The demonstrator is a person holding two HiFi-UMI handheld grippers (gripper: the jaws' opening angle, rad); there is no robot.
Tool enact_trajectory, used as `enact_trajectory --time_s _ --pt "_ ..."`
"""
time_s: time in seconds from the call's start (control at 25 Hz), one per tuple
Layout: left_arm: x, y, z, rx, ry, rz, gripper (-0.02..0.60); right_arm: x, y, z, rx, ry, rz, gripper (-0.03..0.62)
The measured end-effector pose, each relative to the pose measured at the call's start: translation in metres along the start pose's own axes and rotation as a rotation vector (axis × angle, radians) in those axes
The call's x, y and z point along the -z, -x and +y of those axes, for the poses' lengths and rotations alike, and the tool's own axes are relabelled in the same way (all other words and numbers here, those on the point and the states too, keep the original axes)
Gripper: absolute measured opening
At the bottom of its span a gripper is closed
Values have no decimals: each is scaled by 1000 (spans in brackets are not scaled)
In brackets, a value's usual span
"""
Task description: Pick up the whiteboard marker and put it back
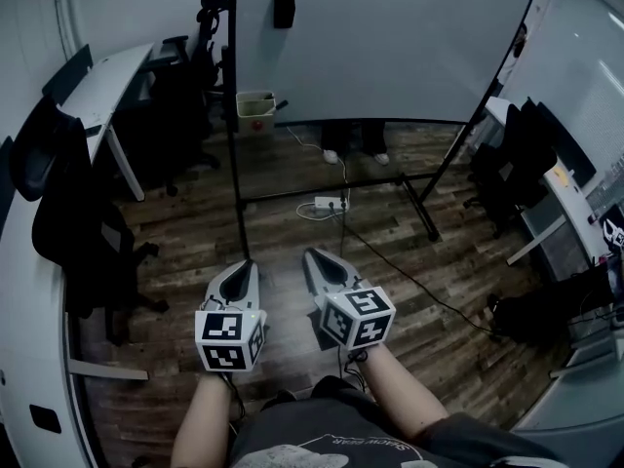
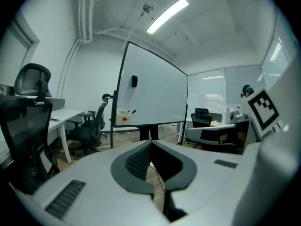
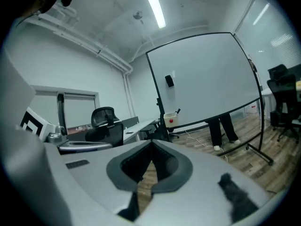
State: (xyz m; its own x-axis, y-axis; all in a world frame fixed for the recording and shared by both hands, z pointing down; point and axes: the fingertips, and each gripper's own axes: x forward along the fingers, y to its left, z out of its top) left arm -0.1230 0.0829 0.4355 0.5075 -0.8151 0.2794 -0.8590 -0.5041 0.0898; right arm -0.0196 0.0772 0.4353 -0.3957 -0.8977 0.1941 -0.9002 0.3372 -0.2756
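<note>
A whiteboard (image 1: 390, 37) on a wheeled stand stands a few steps ahead. A small white holder box (image 1: 255, 106) hangs at its lower left corner, and a dark whiteboard marker (image 1: 281, 106) sticks out of the box to the right. The box (image 2: 123, 117) and marker (image 2: 133, 111) also show in the left gripper view, and the box (image 3: 170, 120) and marker (image 3: 178, 112) in the right gripper view. My left gripper (image 1: 246, 266) and right gripper (image 1: 314, 257) hang side by side over the wooden floor, well short of the board. Both are shut with nothing between their jaws.
A black eraser (image 1: 284, 10) sticks to the board. A person's legs (image 1: 353, 140) show behind it. On the floor lie a power strip (image 1: 330, 203) and a cable (image 1: 409, 281). Office chairs (image 1: 88, 232) and a desk (image 1: 102, 91) stand left, more chairs (image 1: 512, 169) right.
</note>
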Motion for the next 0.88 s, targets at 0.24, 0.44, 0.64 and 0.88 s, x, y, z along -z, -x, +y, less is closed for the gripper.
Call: enact_trajectory --time_s 0.24,0.44,0.64,0.88 --pt "1 -4 1 26 11 -4 14 -1 -4 -1 -27 -14 -27 23" --pt "2 -11 13 5 26 -4 14 -13 -20 -3 -51 -19 -55 23" --pt "-2 -30 33 -45 25 -2 14 -25 -50 -18 -66 -24 -73 25" --pt "-14 -78 52 -67 26 8 14 -43 -96 -48 -82 -41 -81 25"
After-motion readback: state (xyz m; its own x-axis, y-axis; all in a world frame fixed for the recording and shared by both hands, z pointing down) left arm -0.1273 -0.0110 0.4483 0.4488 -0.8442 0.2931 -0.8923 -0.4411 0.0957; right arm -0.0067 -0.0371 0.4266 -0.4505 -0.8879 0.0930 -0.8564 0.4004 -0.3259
